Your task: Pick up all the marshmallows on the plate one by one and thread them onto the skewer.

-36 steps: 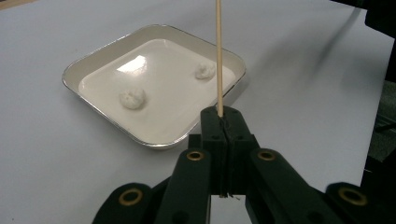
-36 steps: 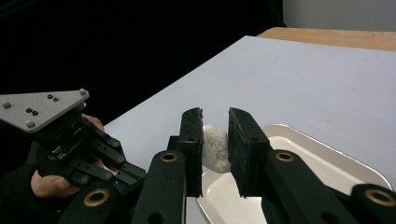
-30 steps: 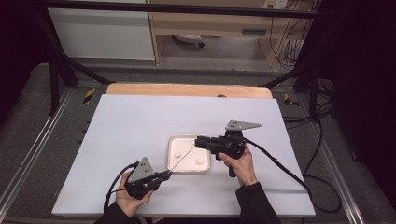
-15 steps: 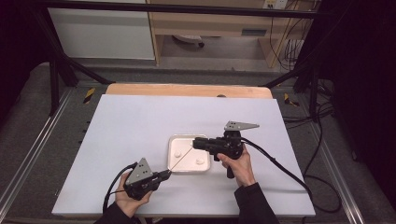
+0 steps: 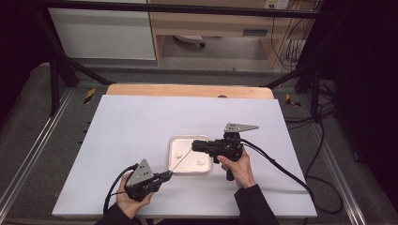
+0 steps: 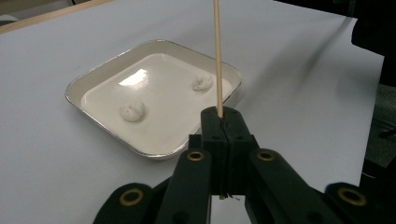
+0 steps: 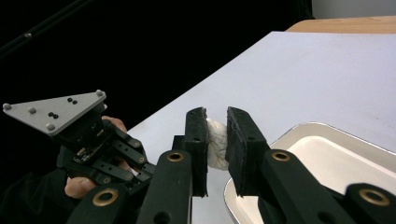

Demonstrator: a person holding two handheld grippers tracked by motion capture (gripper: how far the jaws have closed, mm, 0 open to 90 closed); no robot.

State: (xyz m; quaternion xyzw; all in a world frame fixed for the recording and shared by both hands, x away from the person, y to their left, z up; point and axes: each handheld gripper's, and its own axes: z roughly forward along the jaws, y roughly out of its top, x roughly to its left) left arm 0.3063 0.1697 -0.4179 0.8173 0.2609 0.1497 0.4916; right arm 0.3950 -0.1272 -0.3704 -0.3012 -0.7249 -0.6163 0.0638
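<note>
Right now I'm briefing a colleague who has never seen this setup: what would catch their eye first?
A thin wooden skewer clamped in the left gripper slants up over the shallow white square tray in the middle of the white table. The right gripper at the tray's right edge squeezes a soft white lump between its fingers. Two more white lumps lie in the tray.

readable text: none | labels, brands, numbers: none legible on the white square tray (image 5: 174,165), the white table sheet around the tray, or the grey three-cornered plates
</note>
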